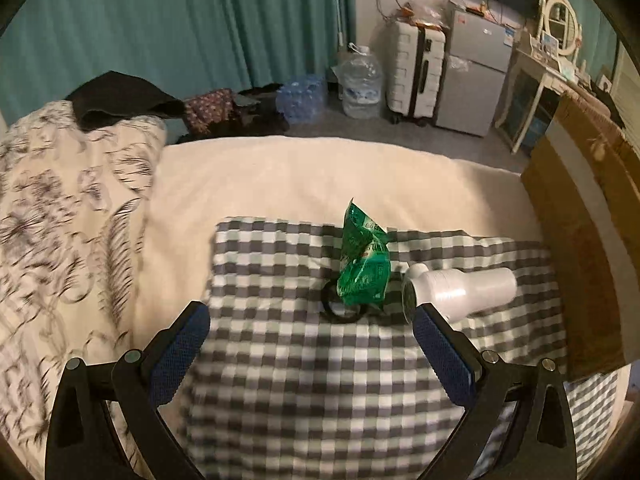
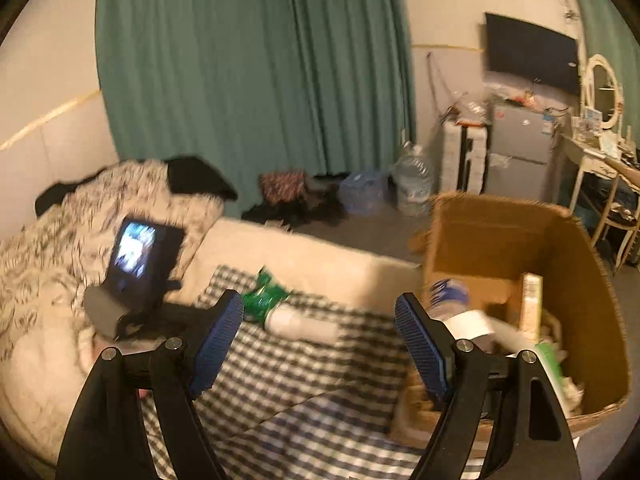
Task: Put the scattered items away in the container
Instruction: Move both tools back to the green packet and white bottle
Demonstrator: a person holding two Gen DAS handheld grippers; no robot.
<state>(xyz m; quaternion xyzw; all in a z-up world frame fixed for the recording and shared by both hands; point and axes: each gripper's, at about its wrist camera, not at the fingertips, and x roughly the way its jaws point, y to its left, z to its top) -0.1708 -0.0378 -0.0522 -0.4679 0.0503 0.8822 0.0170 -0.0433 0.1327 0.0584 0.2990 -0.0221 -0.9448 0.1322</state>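
Left gripper (image 1: 312, 324): spread wide, empty | right gripper (image 2: 320, 316): spread wide, empty | bottle (image 1: 464, 290): smooth white plastic cylinder, lying on checked cloth (image 1: 280, 380), long axis across, cap toward crinkled green packet (image 1: 364, 268) | cardboard box (image 2: 592, 280): at bed's right edge.

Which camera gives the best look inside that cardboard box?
The right wrist view: the cardboard box stands open toward it, with several items visible inside, though blurred. The left wrist view catches only its outer wall at the right edge, with none of the contents.
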